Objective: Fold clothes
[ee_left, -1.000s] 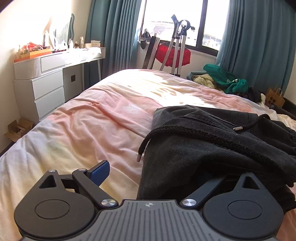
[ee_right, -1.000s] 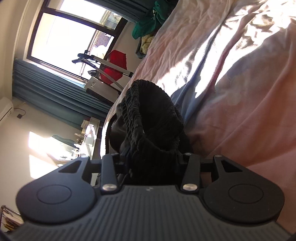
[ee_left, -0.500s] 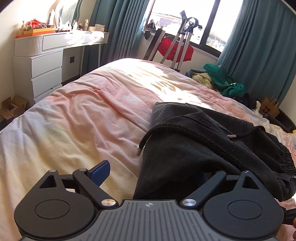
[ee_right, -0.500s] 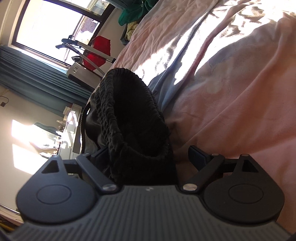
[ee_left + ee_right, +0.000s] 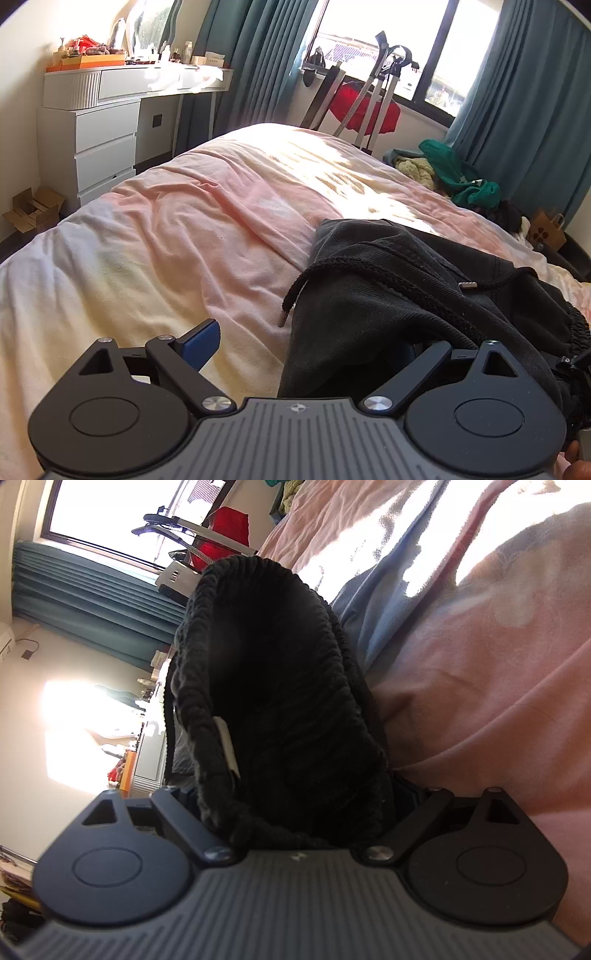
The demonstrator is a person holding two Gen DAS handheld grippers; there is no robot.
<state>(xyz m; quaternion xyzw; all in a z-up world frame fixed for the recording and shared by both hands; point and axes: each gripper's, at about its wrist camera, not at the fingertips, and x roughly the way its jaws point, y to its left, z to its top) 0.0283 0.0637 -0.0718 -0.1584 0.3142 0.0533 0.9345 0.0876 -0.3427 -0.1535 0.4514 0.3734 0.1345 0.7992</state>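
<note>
The left gripper [image 5: 306,347] is spread wide beside the black garment [image 5: 413,295] on the bed [image 5: 184,236]. The right gripper [image 5: 295,805] is spread too, the garment's ribbed waistband [image 5: 280,686] bunched between its fingers

Home bedroom, bed [image 5: 192,236] with pink duvet, white dresser [image 5: 99,147], teal curtains [image 5: 535,110], sunny window [image 5: 369,48]
</note>
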